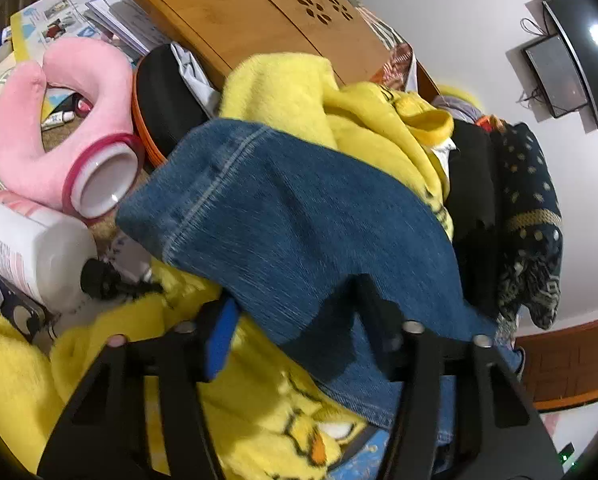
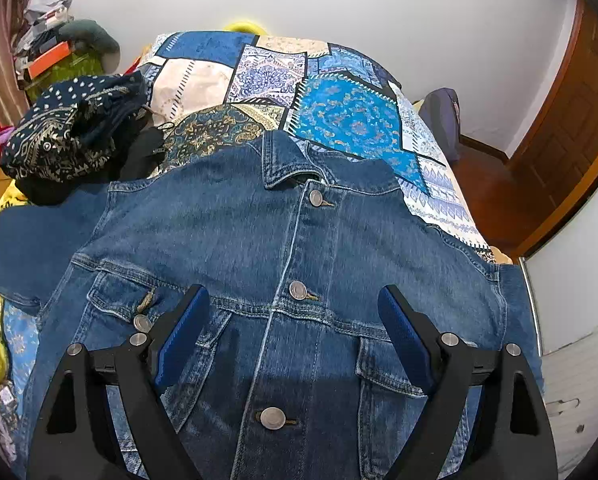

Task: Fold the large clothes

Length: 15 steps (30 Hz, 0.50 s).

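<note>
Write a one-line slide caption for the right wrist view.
Open right gripper hovers over a buttoned denim jacket spread front-up on a patchwork bedspread.

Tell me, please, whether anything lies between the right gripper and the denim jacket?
Nothing visible does: the right gripper hangs open directly above the denim jacket, which lies buttoned and face-up on the patchwork bedspread.

Pink neck pillow (image 1: 55, 128): upper left of the left wrist frame, beside a white bottle (image 1: 31, 256).
Wooden tray (image 1: 251, 16): top centre.
Yellow fleece blanket (image 1: 283, 92): centre and bottom.
Patchwork bedspread (image 2: 339, 92): upper centre, right wrist frame.
Wooden door (image 2: 575, 128): right edge.
</note>
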Each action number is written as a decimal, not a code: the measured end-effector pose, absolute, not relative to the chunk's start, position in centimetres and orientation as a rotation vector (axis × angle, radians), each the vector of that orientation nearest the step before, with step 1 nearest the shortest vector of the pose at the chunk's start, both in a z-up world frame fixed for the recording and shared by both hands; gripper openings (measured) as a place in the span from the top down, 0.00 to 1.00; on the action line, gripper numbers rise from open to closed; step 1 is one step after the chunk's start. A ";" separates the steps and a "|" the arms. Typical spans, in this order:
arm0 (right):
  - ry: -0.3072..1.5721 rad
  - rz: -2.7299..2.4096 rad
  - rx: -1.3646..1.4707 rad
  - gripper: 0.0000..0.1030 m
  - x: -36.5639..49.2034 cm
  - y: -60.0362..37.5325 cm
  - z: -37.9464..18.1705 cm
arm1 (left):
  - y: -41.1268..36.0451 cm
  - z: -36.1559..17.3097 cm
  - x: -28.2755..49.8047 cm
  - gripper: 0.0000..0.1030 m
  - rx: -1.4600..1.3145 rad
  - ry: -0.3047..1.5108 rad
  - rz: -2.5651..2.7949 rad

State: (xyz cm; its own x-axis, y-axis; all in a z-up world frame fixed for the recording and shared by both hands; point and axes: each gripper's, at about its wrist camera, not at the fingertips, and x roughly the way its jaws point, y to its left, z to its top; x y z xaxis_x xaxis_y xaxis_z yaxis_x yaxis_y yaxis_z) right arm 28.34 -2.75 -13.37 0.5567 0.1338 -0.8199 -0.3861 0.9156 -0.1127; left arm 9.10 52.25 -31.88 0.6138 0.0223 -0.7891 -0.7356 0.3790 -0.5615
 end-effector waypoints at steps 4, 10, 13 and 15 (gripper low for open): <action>0.924 0.313 -0.312 0.18 28.0 -2.5 -13.2 | 52.1 -30.9 9.4 0.81 -0.993 0.801 0.617; 0.875 0.320 -0.332 0.18 27.0 -2.8 -11.8 | 49.9 -26.3 10.5 0.91 -0.781 0.797 0.695; 0.854 0.328 -0.327 0.18 26.6 -3.3 -10.9 | 48.5 -22.6 10.8 0.95 -0.700 0.734 0.683; 0.844 0.330 -0.320 0.18 26.4 -3.7 -10.5 | 47.2 -19.6 11.0 0.95 -0.658 0.676 0.648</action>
State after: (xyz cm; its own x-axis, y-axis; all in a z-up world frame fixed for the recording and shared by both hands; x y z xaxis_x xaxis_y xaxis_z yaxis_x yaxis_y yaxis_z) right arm 26.43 -3.75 -10.46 0.6202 0.1560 -0.7688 -0.4063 0.9022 -0.1447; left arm 11.04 47.18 -19.59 0.6076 0.3161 -0.7286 -0.7145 0.6181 -0.3277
